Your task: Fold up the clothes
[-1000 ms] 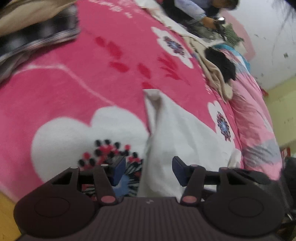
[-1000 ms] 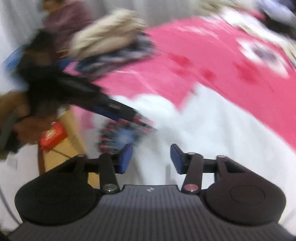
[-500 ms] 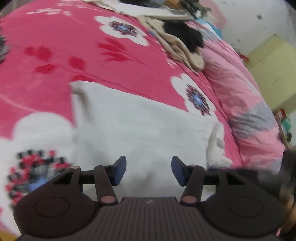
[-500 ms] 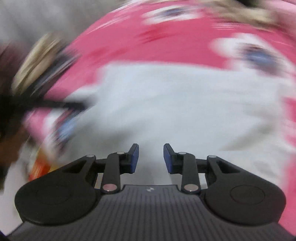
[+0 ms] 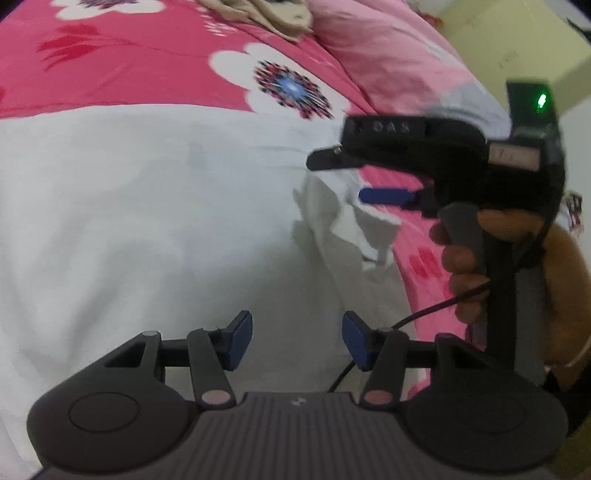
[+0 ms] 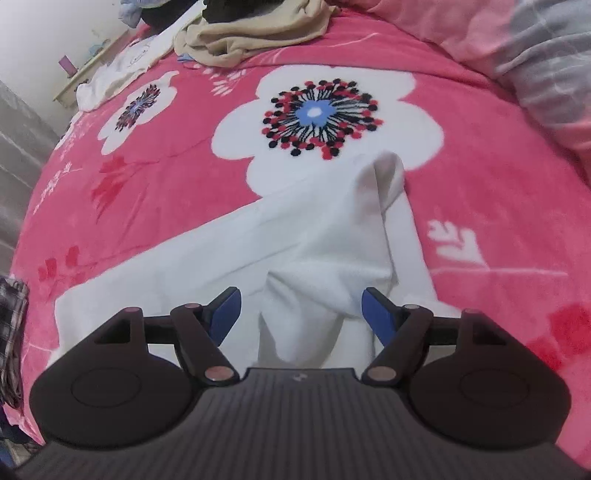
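A white garment [image 5: 147, 206] lies spread on the pink flowered blanket [image 5: 147, 74]. My left gripper [image 5: 297, 345] hovers over its near part, open, with nothing between the blue pads. To the right, a hand holds my right gripper [image 5: 354, 177] over the garment's crumpled sleeve [image 5: 343, 221]. In the right wrist view the garment [image 6: 229, 258] runs diagonally, and a folded sleeve [image 6: 384, 184] reaches toward a big white flower. My right gripper [image 6: 301, 317] has its jaws opening. A bunched fold of white cloth [image 6: 314, 306] lies between the pads, which do not press on it.
A beige garment pile [image 6: 255, 33] and another white garment [image 6: 122, 70] lie at the far end of the bed. Plaid cloth [image 6: 11, 332] shows at the left edge. A pink and grey quilt [image 6: 535, 55] rises on the right. A pale yellow cabinet [image 5: 517, 44] stands beyond.
Both views have swung across the bed toward the garment's sleeve end. The right gripper's jaws have widened. The right gripper and its hand have come into the left wrist view.
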A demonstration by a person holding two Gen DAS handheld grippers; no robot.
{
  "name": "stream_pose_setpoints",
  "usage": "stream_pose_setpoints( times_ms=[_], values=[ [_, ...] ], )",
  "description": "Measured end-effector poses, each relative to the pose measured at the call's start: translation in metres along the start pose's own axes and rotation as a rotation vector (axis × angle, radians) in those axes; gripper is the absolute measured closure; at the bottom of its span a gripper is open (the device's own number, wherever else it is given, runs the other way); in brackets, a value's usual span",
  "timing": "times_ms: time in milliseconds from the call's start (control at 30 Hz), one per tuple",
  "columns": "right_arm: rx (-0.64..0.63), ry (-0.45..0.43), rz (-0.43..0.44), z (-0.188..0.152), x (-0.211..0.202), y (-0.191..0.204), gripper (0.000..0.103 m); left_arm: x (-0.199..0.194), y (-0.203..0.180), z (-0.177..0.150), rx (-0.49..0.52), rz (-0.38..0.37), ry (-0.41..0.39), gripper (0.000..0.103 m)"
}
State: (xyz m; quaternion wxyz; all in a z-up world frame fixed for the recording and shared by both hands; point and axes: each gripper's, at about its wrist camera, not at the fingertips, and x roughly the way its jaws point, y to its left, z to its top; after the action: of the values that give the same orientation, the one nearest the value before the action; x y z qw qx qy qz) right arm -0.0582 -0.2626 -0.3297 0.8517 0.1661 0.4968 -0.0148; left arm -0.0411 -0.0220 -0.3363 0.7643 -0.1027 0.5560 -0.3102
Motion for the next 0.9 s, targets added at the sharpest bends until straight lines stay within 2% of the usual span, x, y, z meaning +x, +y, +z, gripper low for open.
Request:
stream_pose_setpoints(
  times_ms=[67, 200, 233, 300, 333, 367, 400, 500, 567, 667, 733, 800, 833, 867, 900],
  values=[
    [-0.053, -0.037, -0.042, -0.004, -0.011, 0.009, 0.028, 0.003, -0.007, -0.002, 0.017, 0.001, 0.017, 0.049],
    [-0.248, -0.07, -0.14, -0.008, 0.003, 0.028, 0.027, 0.0, -0.008, -0.005, -0.004, 0.026, 0.04, 0.049],
    [-0.3, -0.07, -0.168, -0.01, 0.012, 0.033, 0.03, -0.004, -0.008, -0.006, -0.014, 0.035, 0.038, 0.049],
    [-0.328, -0.05, -0.187, -0.011, 0.022, 0.025, 0.057, -0.012, -0.007, -0.007, -0.032, 0.051, 0.035, 0.049],
    [-0.242, -0.052, -0.135, -0.009, 0.014, 0.01, 0.085, -0.016, -0.005, -0.008, -0.038, 0.057, 0.034, 0.049],
    [-0.157, -0.053, -0.082, -0.008, 0.005, -0.004, 0.098, -0.021, -0.003, -0.009, -0.047, 0.062, 0.033, 0.049],
    [-0.067, -0.057, -0.023, -0.007, -0.004, -0.019, 0.098, -0.024, 0.0, -0.009, -0.057, 0.065, 0.033, 0.049],
    [0.313, -0.104, 0.322, -0.025, -0.037, -0.079, 0.099, -0.03, 0.012, -0.009, -0.105, 0.059, 0.043, 0.049],
    [0.595, -0.089, 0.514, -0.041, -0.035, -0.122, 0.099, -0.031, 0.022, -0.009, -0.142, 0.055, 0.056, 0.049],
    [0.925, 0.01, 0.593, -0.072, -0.004, -0.175, 0.096, -0.029, 0.034, -0.01, -0.176, 0.056, 0.073, 0.049],
    [1.039, 0.094, 0.558, -0.091, 0.015, -0.198, 0.092, -0.028, 0.039, -0.011, -0.183, 0.062, 0.078, 0.049],
    [1.038, 0.133, 0.522, -0.098, 0.018, -0.208, 0.092, -0.029, 0.044, -0.014, -0.188, 0.08, 0.087, 0.049],
    [1.01, 0.13, 0.511, -0.096, 0.011, -0.21, 0.089, -0.031, 0.046, -0.015, -0.188, 0.089, 0.089, 0.049],
    [0.974, 0.126, 0.493, -0.094, 0.003, -0.211, 0.085, -0.035, 0.047, -0.015, -0.183, 0.096, 0.084, 0.049],
    [0.894, 0.119, 0.437, -0.088, -0.01, -0.208, 0.083, -0.039, 0.048, -0.015, -0.177, 0.102, 0.079, 0.049]
  ],
)
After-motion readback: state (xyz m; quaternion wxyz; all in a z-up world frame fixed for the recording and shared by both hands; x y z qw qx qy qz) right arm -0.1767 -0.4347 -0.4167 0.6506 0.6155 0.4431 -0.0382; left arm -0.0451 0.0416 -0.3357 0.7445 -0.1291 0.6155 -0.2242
